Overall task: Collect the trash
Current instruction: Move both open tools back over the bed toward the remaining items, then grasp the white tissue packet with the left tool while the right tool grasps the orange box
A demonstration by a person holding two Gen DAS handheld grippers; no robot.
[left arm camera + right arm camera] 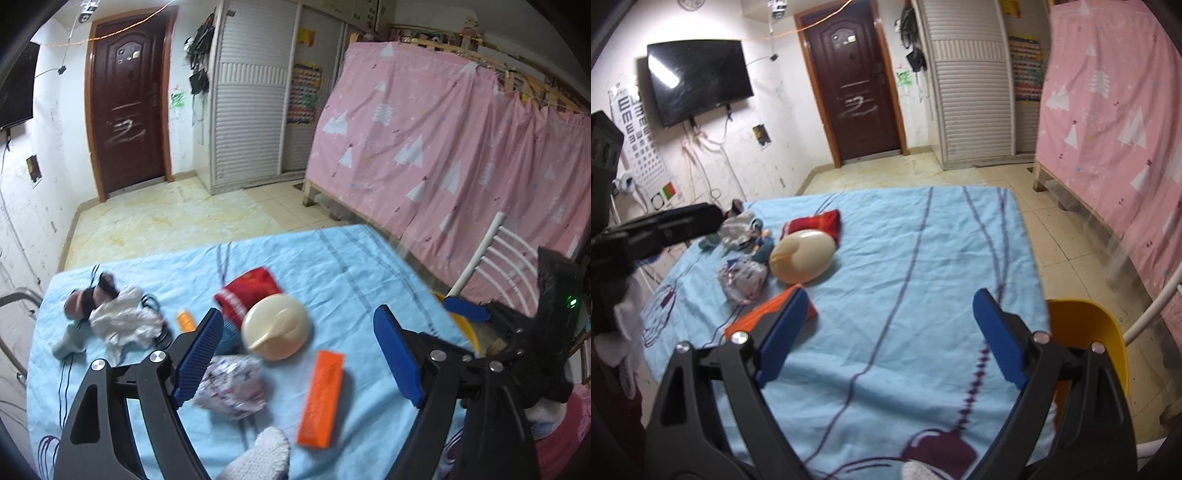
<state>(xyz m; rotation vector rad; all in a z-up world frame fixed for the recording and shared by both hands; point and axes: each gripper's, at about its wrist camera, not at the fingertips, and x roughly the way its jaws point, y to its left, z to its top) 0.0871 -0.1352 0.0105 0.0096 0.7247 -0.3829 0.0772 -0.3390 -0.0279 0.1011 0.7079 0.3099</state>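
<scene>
While nothing is picked up yet, I judge the step as the approach: I am choosing a piece of trash on the bed (905, 251). The crumpled wrapper (232, 384) lies just in front of the cream lid (276, 326), my landmark, and touching or nearly touching it; it is a loose wad with no clear long axis. The orange box (320, 398) lies near the lid on the side toward me, its long axis running from me up toward the lid. A red packet (248, 293) sits behind the lid, tucked against it. My left hand-held gripper (295, 354) hovers with jaws wide apart and empty, the wrapper by its left finger. My right hand-held gripper (886, 336) is likewise spread and empty over bare sheet. Next I would centre the left jaws over the wrapper and descend.
</scene>
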